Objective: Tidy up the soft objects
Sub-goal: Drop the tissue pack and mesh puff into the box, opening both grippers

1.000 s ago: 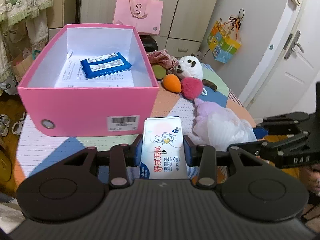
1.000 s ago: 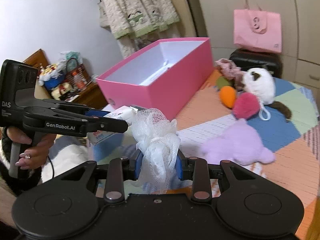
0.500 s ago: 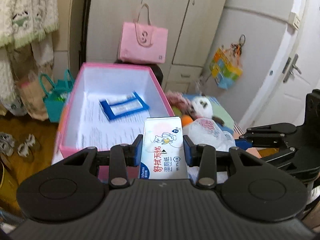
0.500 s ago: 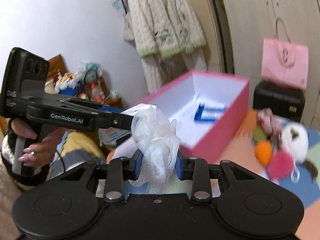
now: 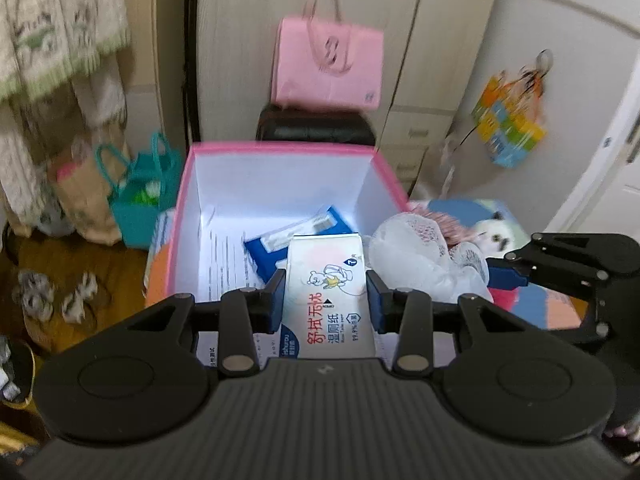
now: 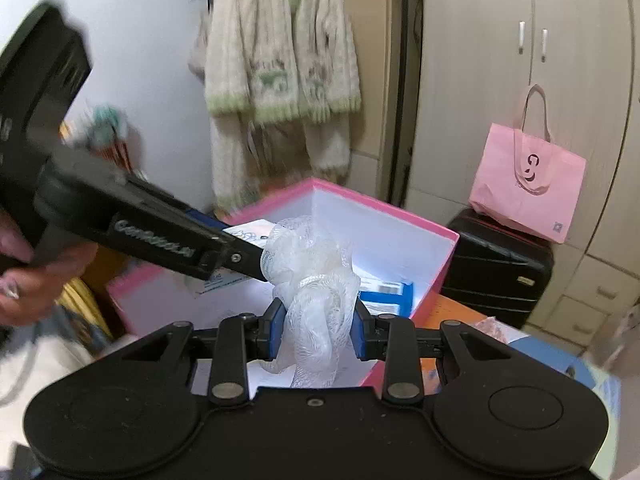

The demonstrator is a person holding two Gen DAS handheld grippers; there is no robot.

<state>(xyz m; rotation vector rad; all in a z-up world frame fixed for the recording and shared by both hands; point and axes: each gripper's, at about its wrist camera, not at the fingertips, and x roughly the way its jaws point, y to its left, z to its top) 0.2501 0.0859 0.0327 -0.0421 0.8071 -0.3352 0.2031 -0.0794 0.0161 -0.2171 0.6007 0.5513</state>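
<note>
My left gripper [image 5: 326,296] is shut on a white wet-wipes pack [image 5: 330,300] with red lettering, held over the open pink box [image 5: 280,148]. Inside the box lie a blue pack [image 5: 280,236] and a printed sheet [image 5: 224,264]. My right gripper [image 6: 318,328] is shut on a white mesh bath sponge [image 6: 312,268], also above the pink box [image 6: 444,256], beside the left gripper's arm [image 6: 132,224]. In the left wrist view the mesh sponge [image 5: 416,252] hangs at the box's right wall, with the right gripper's fingers [image 5: 508,274] behind it.
A panda plush [image 5: 496,232] and a pinkish frilly item [image 5: 440,216] lie on the patchwork table right of the box. A pink tote [image 5: 328,68] sits on a black suitcase [image 5: 316,124] behind. A teal bag [image 5: 140,196] stands on the floor at left. A person's hand [image 6: 36,280] holds the left gripper.
Both grippers have risen and travelled forward from the table's near side to above the pink box, each keeping its object. The box's inside now lies right under them.
</note>
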